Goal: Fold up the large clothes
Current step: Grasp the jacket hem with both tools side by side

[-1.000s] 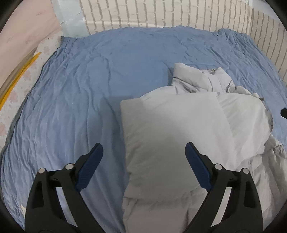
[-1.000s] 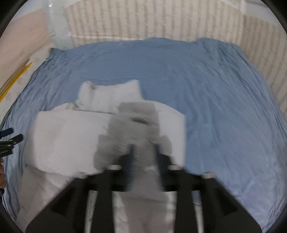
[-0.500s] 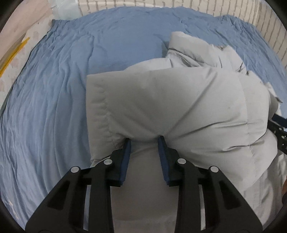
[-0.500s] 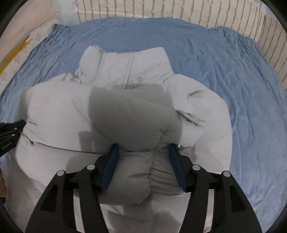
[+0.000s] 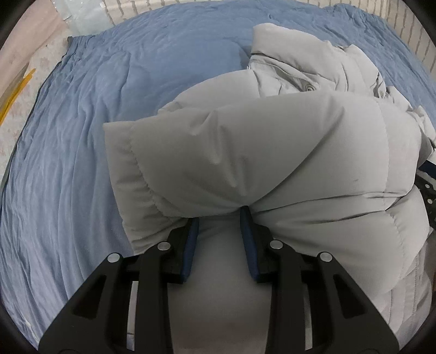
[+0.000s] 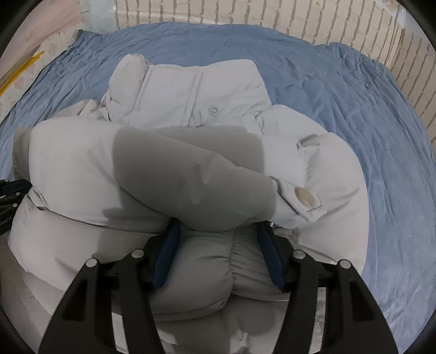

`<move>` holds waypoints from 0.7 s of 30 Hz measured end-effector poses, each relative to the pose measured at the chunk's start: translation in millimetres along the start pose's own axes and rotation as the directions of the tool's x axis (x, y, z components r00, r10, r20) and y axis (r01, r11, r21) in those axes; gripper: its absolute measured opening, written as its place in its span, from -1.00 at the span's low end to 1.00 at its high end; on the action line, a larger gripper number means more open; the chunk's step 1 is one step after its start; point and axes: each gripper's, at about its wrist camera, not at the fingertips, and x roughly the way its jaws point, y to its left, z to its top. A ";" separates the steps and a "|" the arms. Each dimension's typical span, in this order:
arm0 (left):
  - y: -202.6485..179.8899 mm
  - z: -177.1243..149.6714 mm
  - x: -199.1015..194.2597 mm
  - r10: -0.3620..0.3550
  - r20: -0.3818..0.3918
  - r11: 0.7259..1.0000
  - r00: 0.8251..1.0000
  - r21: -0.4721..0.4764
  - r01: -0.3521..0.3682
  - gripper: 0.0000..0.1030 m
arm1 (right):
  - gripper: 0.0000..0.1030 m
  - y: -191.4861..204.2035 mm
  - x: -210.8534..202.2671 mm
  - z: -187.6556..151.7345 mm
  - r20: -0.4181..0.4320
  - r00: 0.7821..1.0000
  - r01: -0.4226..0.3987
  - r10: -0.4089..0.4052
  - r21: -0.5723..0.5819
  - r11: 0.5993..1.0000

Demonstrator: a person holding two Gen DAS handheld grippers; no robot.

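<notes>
Pinching padded folds of the grey puffer jacket [image 5: 272, 152] now: left gripper [image 5: 219, 234] fingers, spread wide over the bed a second ago, are clamped on its near edge; right gripper [image 6: 218, 245] fingers squeeze a thick gathered roll. Jacket sits bunched mid-bed on the blue sheet [image 5: 81, 136], collar [image 6: 190, 89] toward the brick wall [image 6: 272, 16]. No readable writing. Free sheet left and right

Both wrist views close, steeply downward, sharing jacket [image 5: 259, 152]
</notes>
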 end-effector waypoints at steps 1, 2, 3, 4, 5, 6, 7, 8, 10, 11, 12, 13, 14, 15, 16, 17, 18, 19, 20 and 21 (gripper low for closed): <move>0.0 -0.7 0.6 0.000 0.001 1.000 1.000 0.002 0.000 -0.39 | 0.14 0.2 0.8 -0.1 -0.001 1.000 0.001 -0.001 0.000 1.000; 0.0 -1.4 1.2 0.000 0.001 1.000 1.000 0.004 0.000 -0.39 | 0.14 0.1 1.6 -0.1 -0.005 1.000 0.002 -0.002 0.000 1.000; -0.2 -2.1 1.9 0.002 0.000 1.000 1.000 0.006 -0.002 -0.39 | 0.14 0.0 2.5 0.0 -0.006 1.000 0.003 -0.003 0.002 1.000; -2.3 -2.4 2.3 0.004 -0.001 1.000 1.000 0.009 -0.004 -0.39 | 0.14 0.4 3.4 -0.1 -0.007 1.000 0.003 -0.003 0.004 1.000; -2.7 -2.6 3.0 0.007 -0.002 1.000 1.000 0.012 -0.007 -0.39 | 0.14 0.5 4.4 0.5 -0.007 1.000 0.003 -0.003 0.004 1.000; -3.4 -2.5 3.9 0.009 -0.004 1.000 1.000 0.014 -0.009 -0.39 | 0.14 0.3 5.8 0.5 -0.008 1.000 0.001 -0.001 0.006 1.000; -4.1 -1.8 5.0 0.008 -0.005 1.000 1.000 0.015 -0.008 -0.39 | 0.14 -0.2 7.6 1.0 -0.010 1.000 -0.002 0.002 0.008 1.000; -5.4 1.0 7.3 0.007 -0.006 1.000 1.000 0.015 -0.007 -0.39 | 0.14 -0.6 8.5 1.8 -0.013 1.000 -0.003 0.003 0.009 1.000; -6.3 2.2 10.3 0.007 -0.014 1.000 1.000 0.016 -0.007 -0.39 | 0.14 -0.5 11.4 3.3 -0.022 1.000 -0.005 0.005 0.011 1.000; -8.2 4.7 11.7 0.010 -0.017 1.000 1.000 0.017 -0.009 -0.39 | 0.14 -0.7 13.0 3.9 -0.025 1.000 -0.004 0.004 0.011 1.000; -9.4 5.9 13.3 0.014 -0.020 1.000 1.000 0.020 -0.013 -0.39 | 0.14 -0.5 14.4 4.5 -0.027 1.000 -0.002 0.002 0.011 1.000; -11.0 7.0 14.1 0.018 -0.025 1.000 1.000 0.021 -0.017 -0.39 | 0.14 0.1 15.6 5.4 -0.031 1.000 0.003 -0.002 0.010 1.000; -12.4 8.0 14.7 0.022 -0.031 1.000 0.999 0.019 -0.022 -0.39 | 0.14 0.6 15.8 5.9 -0.034 0.999 0.006 -0.006 0.009 1.000; -14.8 9.7 14.9 0.029 -0.039 0.999 0.999 0.020 -0.028 -0.39 | 0.14 1.2 16.1 6.4 -0.039 0.999 0.009 -0.009 0.006 1.000; -15.8 11.0 14.4 0.032 -0.046 0.999 0.998 0.020 -0.031 -0.40 | 0.15 0.6 16.2 7.3 -0.048 0.999 0.005 -0.005 0.006 1.000; -16.8 14.5 13.7 0.028 -0.051 0.999 0.998 0.016 -0.028 -0.40 | 0.15 -0.9 15.8 8.5 -0.057 0.998 -0.003 0.004 0.009 1.000; -13.4 14.8 8.8 0.011 -0.054 1.000 0.998 -0.002 -0.011 -0.40 | 0.15 -3.6 13.9 10.3 -0.071 0.997 -0.018 0.019 0.013 1.000; -10.9 16.4 4.6 -0.004 -0.058 1.000 0.998 -0.015 0.003 -0.39 | 0.14 -7.2 8.6 11.9 -0.079 0.996 -0.036 0.038 0.018 0.999; -5.6 18.2 -0.6 -0.015 -0.061 1.000 0.998 -0.029 0.013 -0.39 | 0.14 -10.2 3.2 12.4 -0.080 0.996 -0.048 0.049 0.024 0.999; -1.3 15.7 -11.0 -0.028 -0.056 0.999 0.998 -0.048 0.025 -0.39 | 0.14 -14.0 -6.0 11.8 -0.068 0.996 -0.055 0.058 0.034 0.998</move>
